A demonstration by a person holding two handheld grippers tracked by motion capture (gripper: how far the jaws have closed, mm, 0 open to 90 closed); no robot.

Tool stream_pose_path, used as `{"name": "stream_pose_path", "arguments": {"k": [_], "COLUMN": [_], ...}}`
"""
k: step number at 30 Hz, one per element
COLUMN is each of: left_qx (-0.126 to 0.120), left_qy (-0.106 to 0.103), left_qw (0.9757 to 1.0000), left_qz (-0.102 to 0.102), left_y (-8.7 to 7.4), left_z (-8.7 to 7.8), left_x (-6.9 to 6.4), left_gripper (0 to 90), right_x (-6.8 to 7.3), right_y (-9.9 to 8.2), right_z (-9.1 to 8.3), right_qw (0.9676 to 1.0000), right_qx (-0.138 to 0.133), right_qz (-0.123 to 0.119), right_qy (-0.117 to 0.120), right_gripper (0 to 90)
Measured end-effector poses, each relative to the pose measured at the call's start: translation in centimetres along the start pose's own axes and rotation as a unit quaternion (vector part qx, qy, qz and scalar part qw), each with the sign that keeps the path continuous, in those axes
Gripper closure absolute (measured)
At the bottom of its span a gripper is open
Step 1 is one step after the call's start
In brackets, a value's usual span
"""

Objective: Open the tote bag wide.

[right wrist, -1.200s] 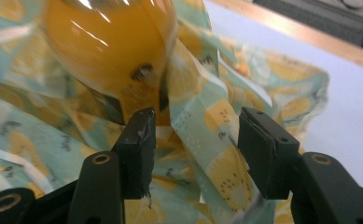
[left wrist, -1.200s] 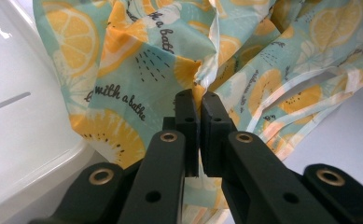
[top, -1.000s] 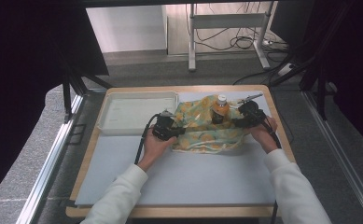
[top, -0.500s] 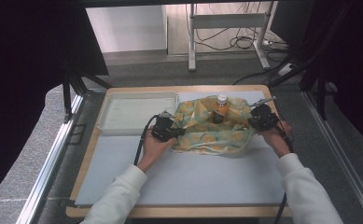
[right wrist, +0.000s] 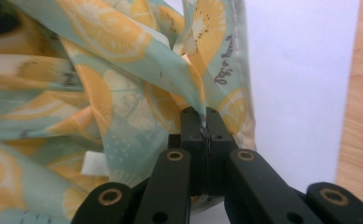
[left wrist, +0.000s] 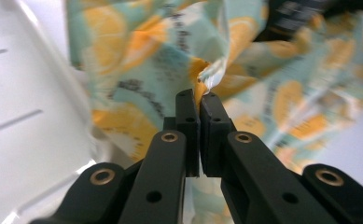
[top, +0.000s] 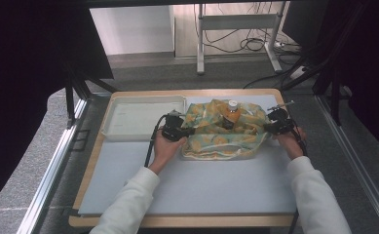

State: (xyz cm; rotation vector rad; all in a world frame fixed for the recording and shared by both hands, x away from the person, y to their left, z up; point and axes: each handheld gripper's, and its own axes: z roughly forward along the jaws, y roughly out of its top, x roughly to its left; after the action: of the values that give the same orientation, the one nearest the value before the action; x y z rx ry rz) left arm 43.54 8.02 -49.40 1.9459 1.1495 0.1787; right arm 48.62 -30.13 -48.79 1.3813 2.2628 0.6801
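The citrus-print cloth (right wrist: 123,107) carries small dark script upside down near the upper middle of the right gripper view, too small to make out. In the left gripper view, its dark lettering is blurred.

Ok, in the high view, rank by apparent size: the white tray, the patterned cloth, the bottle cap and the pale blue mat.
1. Pale blue mat, by far the largest.
2. Patterned cloth and white tray: close in spread; the cloth is bunched, so I would not rank them.
3. Bottle cap, the smallest.
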Motion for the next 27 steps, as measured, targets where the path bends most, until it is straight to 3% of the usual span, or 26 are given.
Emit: {"name": "stream_pose_path", "arguments": {"k": [3,8,13,23,27], "left_qx": [0.008,0.032,0.043,0.053,0.049], "left_qy": [0.016,0.025,0.034,0.039,0.035], "left_qw": [0.9998,0.9989,0.9982,0.9976,0.9980], "left_qz": [-0.003,-0.025,-0.023,-0.022,-0.018], "left_y": [0.5,0.5,0.3,0.0,-0.1], "left_z": [0.8,2.9,4.1,4.8,4.5], "left_x": [0.5,1.0,0.6,1.2,1.1], "left_gripper": [88.0,87.8,87.5,86.9,85.0], "right_x": [-0.1,-0.2,-0.2,-0.5,-0.4], "right_y": [-0.1,-0.4,-0.5,-1.2,-1.1], "right_z": [0.9,1.6,1.3,1.1,0.8], "right_qw": [1.0000,0.9998,0.9999,0.9998,0.9999], "right_qx": [0.007,0.008,0.011,-0.004,-0.007], "right_qz": [0.003,0.014,0.010,0.013,0.006], "right_qy": [0.001,0.007,0.005,0.013,0.007], "right_gripper": [88.0,88.0,87.6,86.0,79.1]}}
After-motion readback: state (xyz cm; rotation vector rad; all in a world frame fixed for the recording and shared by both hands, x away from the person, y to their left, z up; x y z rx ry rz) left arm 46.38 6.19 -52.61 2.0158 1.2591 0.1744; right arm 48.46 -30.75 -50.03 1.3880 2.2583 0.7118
